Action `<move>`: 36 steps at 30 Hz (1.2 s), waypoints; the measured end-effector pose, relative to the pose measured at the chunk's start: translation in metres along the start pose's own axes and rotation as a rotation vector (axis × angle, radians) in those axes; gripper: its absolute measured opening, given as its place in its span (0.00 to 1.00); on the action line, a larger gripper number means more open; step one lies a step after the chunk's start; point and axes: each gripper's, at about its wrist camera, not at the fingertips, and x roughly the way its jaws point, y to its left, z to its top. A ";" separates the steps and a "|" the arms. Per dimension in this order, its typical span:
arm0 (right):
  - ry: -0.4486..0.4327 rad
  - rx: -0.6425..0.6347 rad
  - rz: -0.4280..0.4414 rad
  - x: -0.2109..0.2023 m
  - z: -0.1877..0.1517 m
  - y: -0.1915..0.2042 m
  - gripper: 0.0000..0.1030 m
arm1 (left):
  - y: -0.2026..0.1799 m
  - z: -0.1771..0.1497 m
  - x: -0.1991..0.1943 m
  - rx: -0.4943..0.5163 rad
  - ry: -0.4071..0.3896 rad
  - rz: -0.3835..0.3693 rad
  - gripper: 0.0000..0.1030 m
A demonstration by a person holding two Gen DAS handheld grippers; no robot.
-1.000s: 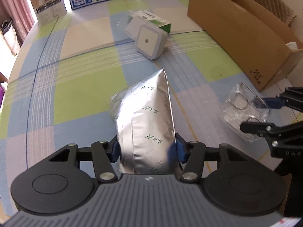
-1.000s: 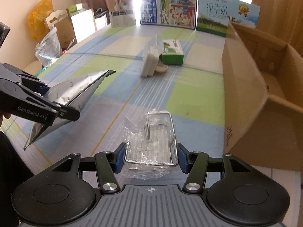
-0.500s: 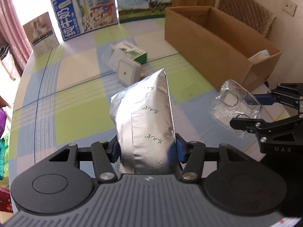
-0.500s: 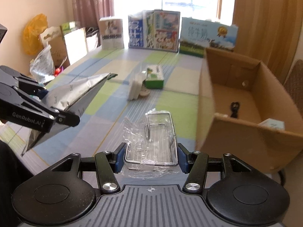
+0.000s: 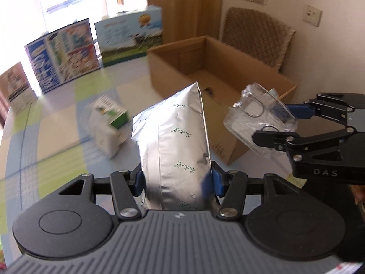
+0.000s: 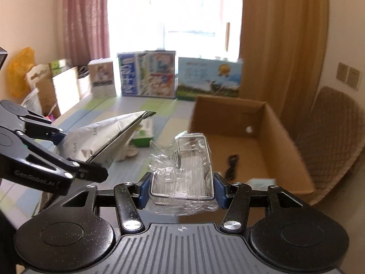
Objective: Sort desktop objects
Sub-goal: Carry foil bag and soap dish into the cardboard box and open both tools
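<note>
Left wrist view shows your left gripper [image 5: 176,180] with its jaws clamped on the silver foil pouch [image 5: 175,146], held up off the bench [image 5: 57,123]. Your right gripper [image 6: 182,188] has its jaws clamped on the plastic-wrapped wire rack [image 6: 184,171], held near the open cardboard box [image 6: 269,123].

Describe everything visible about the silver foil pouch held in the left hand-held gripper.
The silver foil pouch is a shiny, creased, metallic bag printed with small green marks. It looks plump low down and tapers to a flat sealed top edge. It is clamped near its bottom between the blue pads of the left hand-held gripper, lifted clear of the checked tablecloth, its sealed end pointing away from the camera towards the open brown cardboard box. Nothing else touches it.
</note>
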 end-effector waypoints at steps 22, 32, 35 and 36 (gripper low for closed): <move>-0.035 0.051 -0.130 0.042 0.029 -0.111 0.51 | -0.060 0.112 0.077 0.048 -0.048 -0.130 0.49; -0.018 0.060 -0.129 0.069 0.028 -0.131 0.51 | -0.056 0.138 0.116 0.012 -0.037 -0.126 0.49; -0.009 0.061 -0.133 0.077 0.026 -0.136 0.51 | -0.055 0.140 0.128 -0.002 -0.025 -0.131 0.49; -0.006 0.065 -0.133 0.080 0.026 -0.138 0.51 | -0.055 0.141 0.132 -0.006 -0.022 -0.134 0.49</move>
